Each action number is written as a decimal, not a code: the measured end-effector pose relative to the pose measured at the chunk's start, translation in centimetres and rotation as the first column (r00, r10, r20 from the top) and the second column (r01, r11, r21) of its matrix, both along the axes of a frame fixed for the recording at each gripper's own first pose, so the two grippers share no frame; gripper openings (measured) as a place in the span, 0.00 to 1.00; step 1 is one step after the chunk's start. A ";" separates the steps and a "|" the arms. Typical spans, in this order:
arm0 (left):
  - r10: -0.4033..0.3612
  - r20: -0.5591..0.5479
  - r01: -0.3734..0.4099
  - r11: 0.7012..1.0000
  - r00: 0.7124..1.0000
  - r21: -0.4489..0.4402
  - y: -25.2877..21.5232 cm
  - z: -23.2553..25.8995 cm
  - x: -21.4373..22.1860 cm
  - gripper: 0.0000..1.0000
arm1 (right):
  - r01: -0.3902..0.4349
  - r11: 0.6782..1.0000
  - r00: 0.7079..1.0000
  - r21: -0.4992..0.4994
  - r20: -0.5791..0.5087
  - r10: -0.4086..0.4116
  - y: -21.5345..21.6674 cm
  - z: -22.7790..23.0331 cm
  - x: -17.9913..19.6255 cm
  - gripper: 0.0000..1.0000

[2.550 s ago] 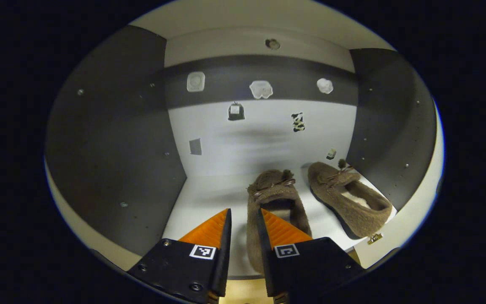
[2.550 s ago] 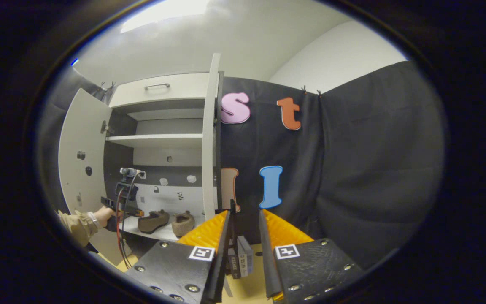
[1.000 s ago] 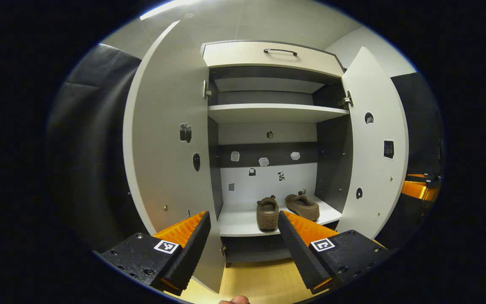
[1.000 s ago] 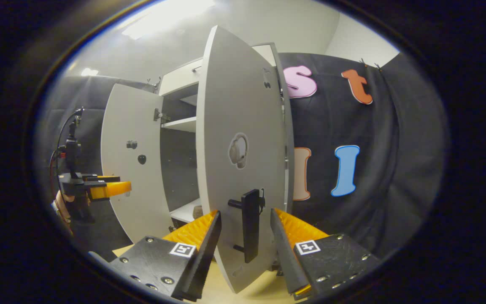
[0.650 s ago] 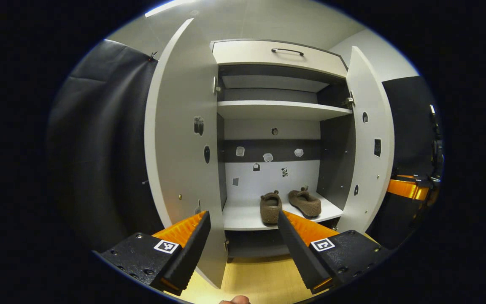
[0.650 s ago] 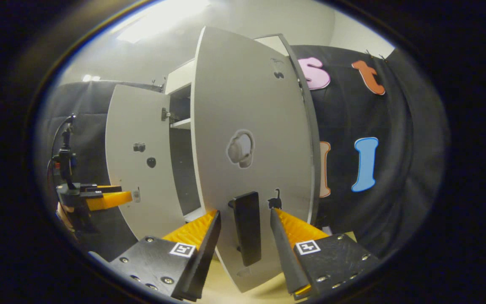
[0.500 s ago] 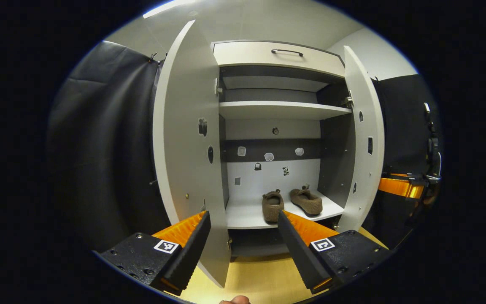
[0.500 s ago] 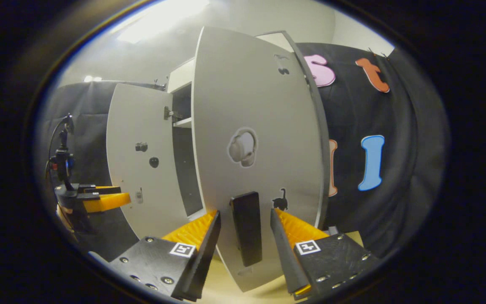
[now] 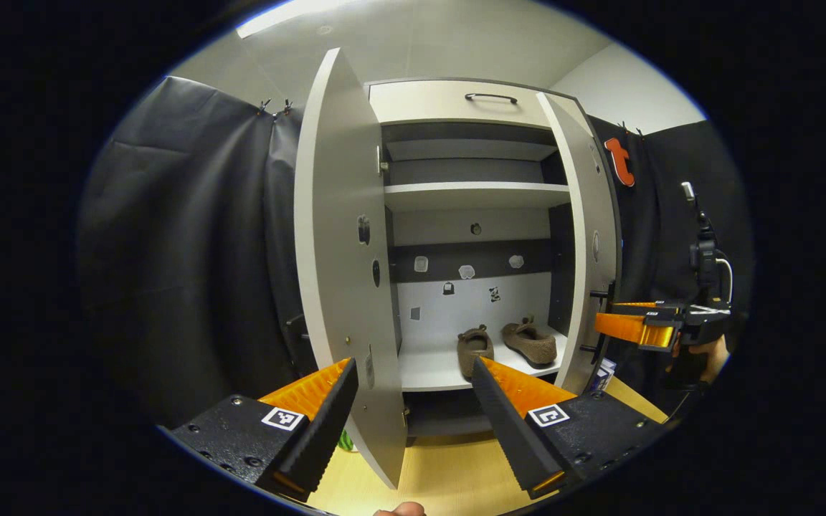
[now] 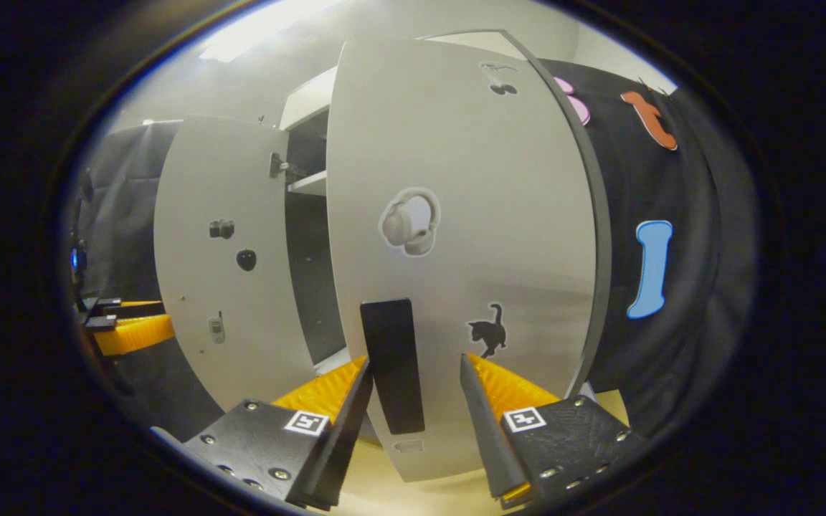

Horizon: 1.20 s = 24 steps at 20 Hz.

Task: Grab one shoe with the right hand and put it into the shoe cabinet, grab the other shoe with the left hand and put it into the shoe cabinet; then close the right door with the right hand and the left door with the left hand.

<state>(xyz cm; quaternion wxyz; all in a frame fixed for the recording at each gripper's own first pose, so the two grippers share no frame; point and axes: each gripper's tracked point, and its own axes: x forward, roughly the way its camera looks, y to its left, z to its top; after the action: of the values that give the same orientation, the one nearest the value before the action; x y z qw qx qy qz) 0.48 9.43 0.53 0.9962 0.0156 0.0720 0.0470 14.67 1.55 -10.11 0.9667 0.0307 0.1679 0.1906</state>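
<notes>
Left gripper view: the left gripper (image 9: 413,373) has its fingers spread wide with nothing between them, held out in front of the open shoe cabinet (image 9: 470,197). The left door (image 9: 345,258) stands just past its left finger, swung well out. Both shoes (image 9: 474,350) (image 9: 530,342) sit side by side on the bottom shelf (image 9: 431,369) (brown fuzzy slipper types). Off to the right, the right gripper (image 9: 632,327) is up against the right door (image 9: 581,244), which is angled partway across the opening.

Right gripper view: the right gripper (image 10: 414,373) is wide open too, fingers either side of the right door's black handle (image 10: 392,365), gripping nothing. Whether they touch the door panel, can't tell. The left gripper (image 10: 133,331) pokes in from the far left.
</notes>
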 end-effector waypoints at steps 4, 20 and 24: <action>0.007 -0.002 -0.007 1.000 1.000 -0.019 0.4 0.4 -0.9 0.98 | 0.023 1.000 1.000 0.009 -0.013 -0.023 0.5 -0.8 1.1 0.74; 0.203 0.008 -0.203 0.979 0.979 -0.021 8.5 1.7 -6.4 0.98 | 0.158 0.987 0.987 -0.029 0.030 -0.157 3.5 -3.4 5.2 0.76; 0.232 0.002 -0.232 0.972 0.973 -0.031 10.9 1.2 -6.3 1.00 | 0.186 0.981 0.982 -0.048 0.049 -0.184 3.7 -3.7 5.6 0.76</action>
<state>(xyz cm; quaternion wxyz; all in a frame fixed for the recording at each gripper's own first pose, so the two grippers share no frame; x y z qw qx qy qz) -5.79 20.35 1.78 0.9842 -0.0083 0.0711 0.1621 20.23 5.24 -13.77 0.9842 0.0168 0.1480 0.0962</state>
